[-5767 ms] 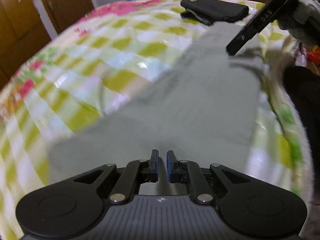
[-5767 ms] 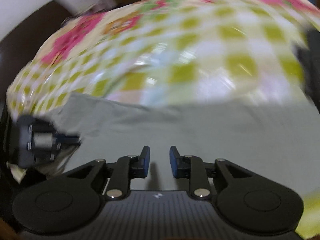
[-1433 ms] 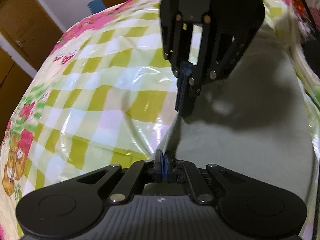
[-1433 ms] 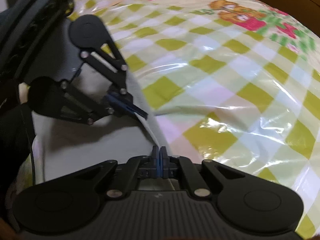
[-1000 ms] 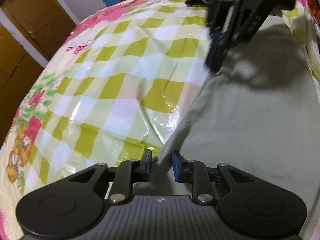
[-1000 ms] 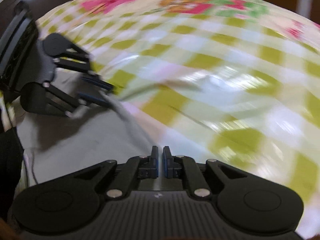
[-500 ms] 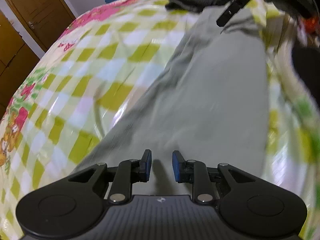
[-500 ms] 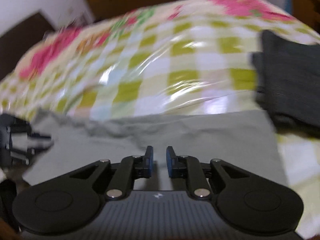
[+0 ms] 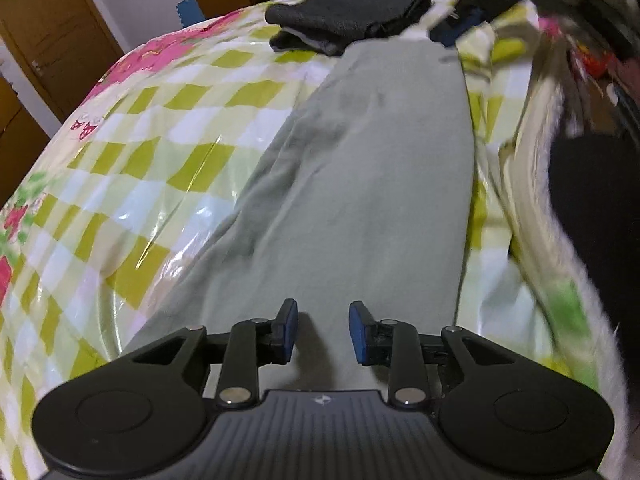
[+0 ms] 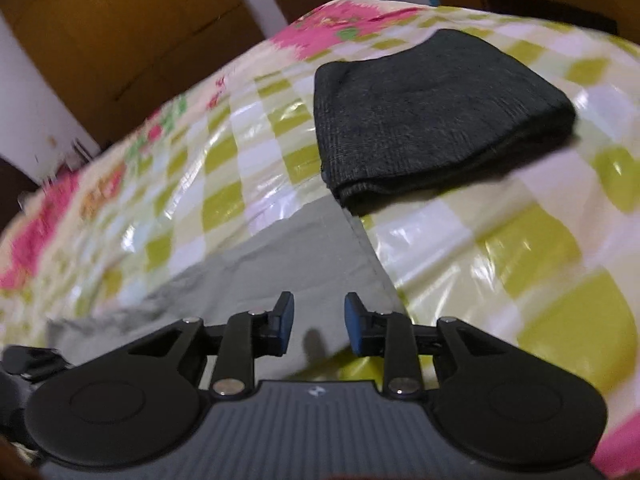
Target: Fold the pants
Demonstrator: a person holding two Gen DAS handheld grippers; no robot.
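Your grey-green cloth pants (image 9: 360,184) lie flat on the glossy yellow-checked bed cover (image 9: 160,152), their long axis running from your left gripper (image 9: 323,330) straight away to the folded dark grey garment (image 9: 348,16). Both your left and right gripper (image 10: 317,322) fingers stand wide apart, holding nothing, over the pants' ends. No writing is readable.
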